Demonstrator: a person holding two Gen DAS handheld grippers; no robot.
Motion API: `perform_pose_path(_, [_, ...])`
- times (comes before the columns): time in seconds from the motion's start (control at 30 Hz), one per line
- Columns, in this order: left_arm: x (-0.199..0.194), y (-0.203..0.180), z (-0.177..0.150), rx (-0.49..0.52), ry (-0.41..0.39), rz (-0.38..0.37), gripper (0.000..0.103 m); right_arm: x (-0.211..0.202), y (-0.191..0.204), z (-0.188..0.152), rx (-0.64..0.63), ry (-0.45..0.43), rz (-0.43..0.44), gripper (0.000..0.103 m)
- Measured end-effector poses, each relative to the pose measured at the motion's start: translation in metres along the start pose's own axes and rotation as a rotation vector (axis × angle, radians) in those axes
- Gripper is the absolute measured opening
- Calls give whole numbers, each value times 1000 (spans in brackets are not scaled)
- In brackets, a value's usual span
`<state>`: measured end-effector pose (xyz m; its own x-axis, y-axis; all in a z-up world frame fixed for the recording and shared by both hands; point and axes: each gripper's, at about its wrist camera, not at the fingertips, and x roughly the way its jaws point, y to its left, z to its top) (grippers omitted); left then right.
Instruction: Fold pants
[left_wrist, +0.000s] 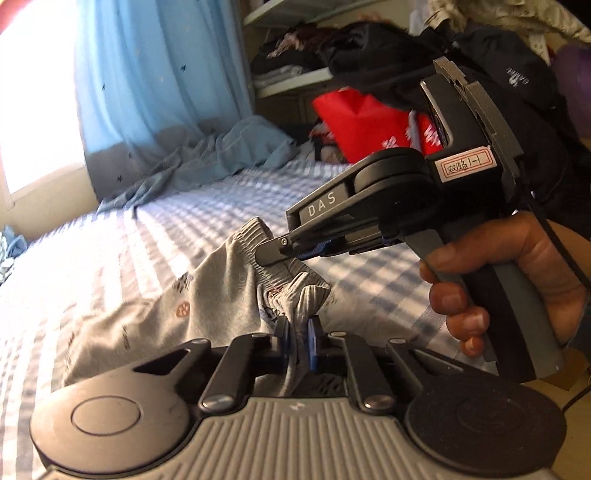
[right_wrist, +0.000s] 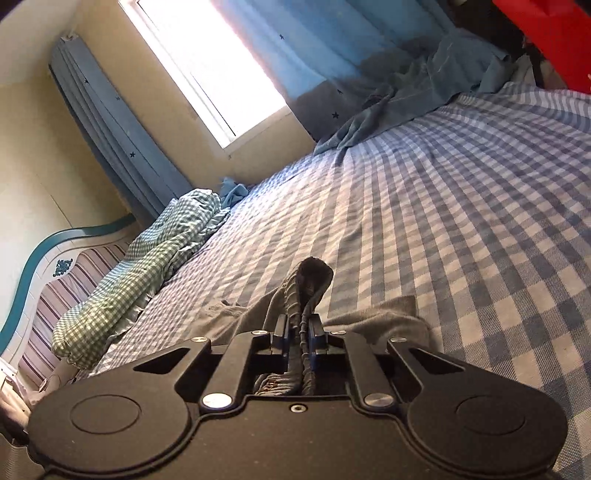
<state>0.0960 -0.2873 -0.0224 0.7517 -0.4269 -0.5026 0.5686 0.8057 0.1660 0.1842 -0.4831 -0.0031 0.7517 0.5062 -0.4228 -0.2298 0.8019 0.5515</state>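
Barely started; left gripper (left_wrist: 298, 325) and right gripper (right_wrist: 300, 328) both pinch the grey pants (left_wrist: 207, 291) waistband above the checked bed (right_wrist: 461, 206); every fold's left.

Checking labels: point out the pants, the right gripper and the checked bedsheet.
pants (left_wrist: 207, 295), left wrist view, grey leg panel below the waistband.
right gripper (left_wrist: 271, 254), left wrist view, fingertips clamped on the waistband.
checked bedsheet (right_wrist: 461, 206), right wrist view, bare stretch beyond the pants.
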Motion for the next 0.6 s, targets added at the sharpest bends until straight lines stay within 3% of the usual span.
perform_pose_path(0.17, [7, -9, 3, 14, 2, -51, 10, -17, -7, 1, -17, -27, -75, 10])
perform_pose_path(0.3, [22, -14, -7, 9, 72, -78, 15, -14, -22, -16, -6, 17, -149, 10])
perform_pose_path(0.43, [8, -1, -9, -68, 77, -81, 57, -14, -22, -30, -22, 18, -190, 21])
perform_pose_path(0.5, [-4, 10, -9, -84, 58, -46, 66, -17, -18, -33, -36, -2, -222, 29])
perform_pose_path(0.53, [-12, 17, -10, -100, 55, -25, 70, -19, -15, -35, -49, -11, -241, 37])
perform_pose_path(0.6, [-23, 36, -13, -160, 53, 33, 82, -23, -6, -41, -85, -37, -288, 64])
